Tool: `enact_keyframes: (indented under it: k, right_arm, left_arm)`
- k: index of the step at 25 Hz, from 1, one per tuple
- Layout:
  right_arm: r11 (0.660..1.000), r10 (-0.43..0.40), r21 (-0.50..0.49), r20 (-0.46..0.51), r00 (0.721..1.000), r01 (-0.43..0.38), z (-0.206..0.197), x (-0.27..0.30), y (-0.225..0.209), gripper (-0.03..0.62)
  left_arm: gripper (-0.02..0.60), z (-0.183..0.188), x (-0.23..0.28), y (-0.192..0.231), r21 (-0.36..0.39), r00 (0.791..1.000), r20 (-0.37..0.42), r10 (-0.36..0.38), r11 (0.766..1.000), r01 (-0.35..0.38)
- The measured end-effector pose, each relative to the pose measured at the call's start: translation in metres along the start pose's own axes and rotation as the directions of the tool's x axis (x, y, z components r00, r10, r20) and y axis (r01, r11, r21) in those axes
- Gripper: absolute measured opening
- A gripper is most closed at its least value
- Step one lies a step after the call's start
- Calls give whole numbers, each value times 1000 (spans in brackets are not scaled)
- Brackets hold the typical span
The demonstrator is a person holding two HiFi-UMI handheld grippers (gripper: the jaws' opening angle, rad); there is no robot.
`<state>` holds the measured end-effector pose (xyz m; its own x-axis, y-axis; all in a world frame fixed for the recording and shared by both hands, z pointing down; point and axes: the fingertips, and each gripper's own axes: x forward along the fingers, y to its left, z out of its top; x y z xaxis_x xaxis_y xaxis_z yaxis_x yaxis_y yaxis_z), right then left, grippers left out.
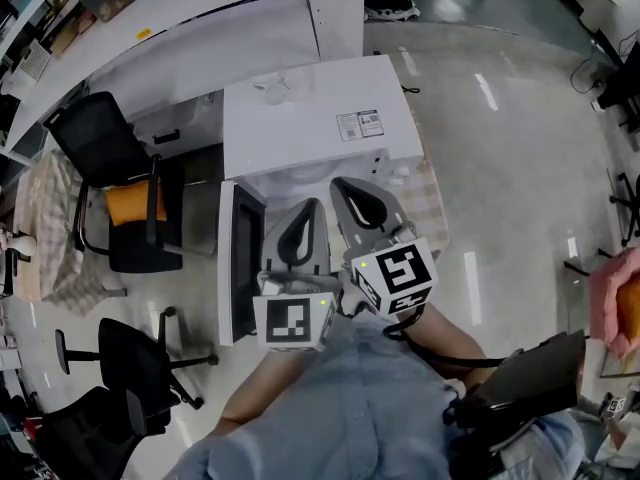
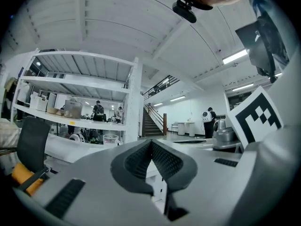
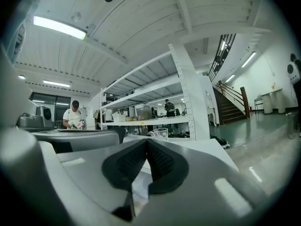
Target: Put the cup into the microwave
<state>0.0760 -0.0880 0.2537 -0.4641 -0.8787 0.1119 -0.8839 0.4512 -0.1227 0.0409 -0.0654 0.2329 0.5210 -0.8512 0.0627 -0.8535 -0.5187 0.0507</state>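
Both tongs are pinched fully together with nothing between them. The left tongs (image 1: pixel 303 230) (image 2: pixel 151 142) and the right tongs (image 1: pixel 358 200) (image 3: pixel 146 142) lie side by side and about level, held close in front of the person's body and pointing at the front of the white microwave (image 1: pixel 310 118). The right pair reaches slightly further toward it. Each marker cube sits at the rear, nearest the person, and a bare forearm (image 1: pixel 452 336) runs back from the right one.

The microwave's dark door (image 1: pixel 243 263) stands swung open at its left front corner. The clear cup (image 1: pixel 274 90) (image 2: pixel 110 139) (image 3: pixel 161 133) stands upright on the microwave's top, near the far edge toward the left corner, well apart from both tongs. A checked cloth (image 1: pixel 432 203) shows on the bench along the microwave's right edge.
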Motion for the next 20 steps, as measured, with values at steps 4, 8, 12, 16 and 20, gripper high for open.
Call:
enact_keyframes:
  k: [4,8,12,16,20]
  right_arm:
    - [1000,7,-13,-4,1000,-7,1,29,-6,2]
    - [1000,5,-18,-13,1000,-6,-5,45,-15,2]
    - [1000,21,-7,-18,1000,-22,-6,69,-22,3]
    - [1000,21,5,-31,999,-21,-5,94,-32,7]
    - [1000,29,-11,-51,998,-29,-6,121,-41,21]
  left_arm:
    - [8,0,24,21,-18,1000,6,7,1000,-7]
    - [8,-4,42,32,-29,1000,-3,2,1000,-2]
    - [8,-8,65,47,-31,1000,-12,0,1000,0]
    - [8,-11,86,64,-45,999,-32,6,999,-7]
    - [8,-9,107,87,-50,999,-41,21,998,-23]
